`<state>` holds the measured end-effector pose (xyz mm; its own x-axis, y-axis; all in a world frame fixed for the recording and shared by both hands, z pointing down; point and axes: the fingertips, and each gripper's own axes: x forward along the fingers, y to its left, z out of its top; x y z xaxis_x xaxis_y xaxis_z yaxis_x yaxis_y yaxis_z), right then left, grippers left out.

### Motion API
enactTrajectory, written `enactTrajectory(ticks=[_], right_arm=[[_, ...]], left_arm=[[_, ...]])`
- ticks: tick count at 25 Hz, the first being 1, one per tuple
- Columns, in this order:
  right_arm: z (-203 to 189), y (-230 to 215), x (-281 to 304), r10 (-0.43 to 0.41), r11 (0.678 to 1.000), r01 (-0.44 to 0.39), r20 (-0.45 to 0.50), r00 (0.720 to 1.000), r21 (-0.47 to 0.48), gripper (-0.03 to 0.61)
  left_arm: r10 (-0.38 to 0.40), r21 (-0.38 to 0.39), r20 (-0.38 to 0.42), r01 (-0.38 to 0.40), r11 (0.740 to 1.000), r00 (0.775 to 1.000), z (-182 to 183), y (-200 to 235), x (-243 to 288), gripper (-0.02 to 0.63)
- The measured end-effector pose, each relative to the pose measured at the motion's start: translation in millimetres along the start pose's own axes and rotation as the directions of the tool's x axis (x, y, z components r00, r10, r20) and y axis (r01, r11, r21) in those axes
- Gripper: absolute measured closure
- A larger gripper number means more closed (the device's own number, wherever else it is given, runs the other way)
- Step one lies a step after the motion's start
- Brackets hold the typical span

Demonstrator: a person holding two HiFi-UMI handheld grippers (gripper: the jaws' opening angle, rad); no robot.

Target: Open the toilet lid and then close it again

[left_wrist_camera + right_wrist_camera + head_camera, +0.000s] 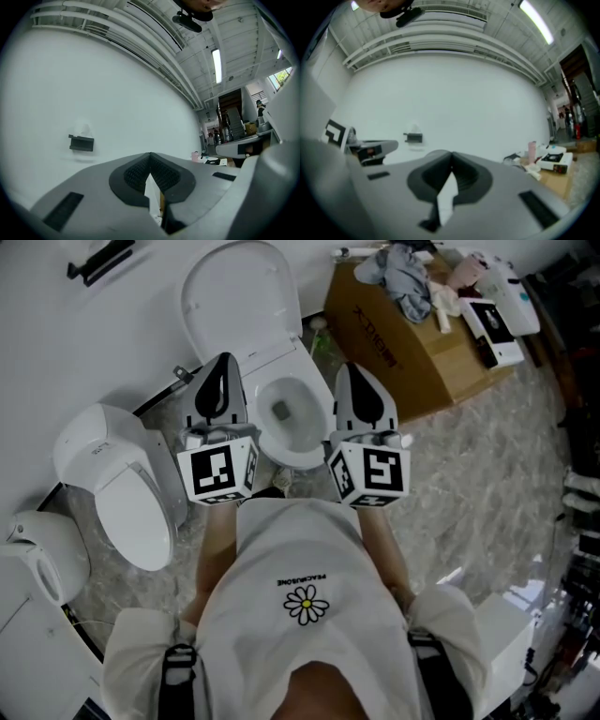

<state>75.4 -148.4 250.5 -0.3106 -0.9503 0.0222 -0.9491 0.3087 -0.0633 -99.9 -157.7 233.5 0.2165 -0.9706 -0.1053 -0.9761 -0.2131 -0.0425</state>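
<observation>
Now the toilet lid (239, 292) stands raised against the wall (47, 324) behind the bowl (302, 457). My left tool (222, 367) and right tool (356, 376) are clenched empty. Tipped forward carelessly, the lid could slam.

The left gripper (150, 155) fills the lower frame, its jaws closed tip to tip with nothing between the pads. Behind them spreads a white wall (117, 98), with a small black bracket (81, 142) at middle left and a ceiling light (216, 65) at upper right.
</observation>
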Motion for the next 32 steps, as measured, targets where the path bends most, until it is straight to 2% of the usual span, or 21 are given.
enactTrajectory(ticks=[14,19,25,27,29,32], right_arm=[[1.3,-4.2,12.7,0.000,1.000,0.000,-0.012,1.000,-0.006,0.548],[4.0,11.5,33.4,0.102,0.995,-0.102,0.010,0.995,-0.010,0.548],[24.5,28.6,109.1,0.213,0.975,-0.212,0.012,0.977,-0.070,0.545],[29.0,36.1,142.7,0.252,0.966,-0.251,-0.001,0.968,-0.068,0.533],[31.8,42.7,180.6,0.280,0.957,-0.281,-0.021,0.960,-0.074,0.491],[30.2,51.7,243.0,0.317,0.945,-0.320,-0.055,0.947,-0.061,0.466]], left_arm=[[0.008,0.024,-0.015,-0.007,1.000,1.000,-3.8,5.7,11.3,0.592],[0.034,0.014,-0.021,-0.034,0.999,0.999,-9.4,23.2,20.9,0.594],[0.041,0.085,0.036,-0.044,0.995,0.999,4.1,69.2,61.2,0.576],[0.041,0.101,0.024,-0.044,0.994,0.999,0.3,89.6,79.9,0.524],[0.034,0.110,-0.002,-0.034,0.993,0.999,-8.0,107.5,101.1,0.487],[0.009,0.112,-0.052,-0.003,0.994,0.999,-27.4,128.3,138.0,0.448]])
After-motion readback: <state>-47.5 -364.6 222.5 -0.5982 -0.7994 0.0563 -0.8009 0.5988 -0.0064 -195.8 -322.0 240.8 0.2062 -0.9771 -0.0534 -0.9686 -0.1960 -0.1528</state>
